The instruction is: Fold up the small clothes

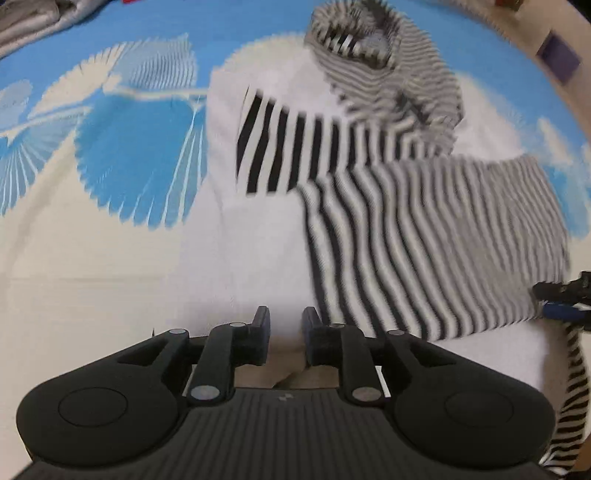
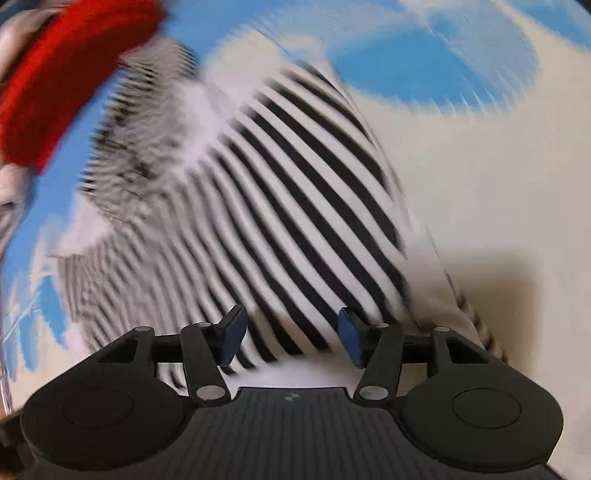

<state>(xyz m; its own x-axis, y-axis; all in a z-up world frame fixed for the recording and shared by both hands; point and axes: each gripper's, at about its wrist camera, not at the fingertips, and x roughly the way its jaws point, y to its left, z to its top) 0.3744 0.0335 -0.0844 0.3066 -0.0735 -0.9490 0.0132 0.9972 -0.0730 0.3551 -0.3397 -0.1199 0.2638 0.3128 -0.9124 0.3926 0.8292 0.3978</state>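
A small black-and-white striped garment [image 1: 388,206] with white panels lies spread on the blue and cream leaf-print sheet [image 1: 129,158]; its collar end is bunched at the far side. My left gripper [image 1: 286,325] hovers over the garment's white near edge. Its jaws stand a narrow gap apart, with only white cloth showing below that gap. In the right wrist view the striped garment [image 2: 295,206] fills the middle. My right gripper [image 2: 291,334] stands open wide just above the stripes, pads clear of the cloth. The right gripper's tip also shows at the right edge [image 1: 565,302] of the left wrist view.
A red cloth [image 2: 74,74] lies at the far left in the right wrist view. Grey folded fabric [image 1: 29,22] sits at the sheet's far left corner. A beige surface with a purple square [image 1: 557,55] borders the sheet at the far right.
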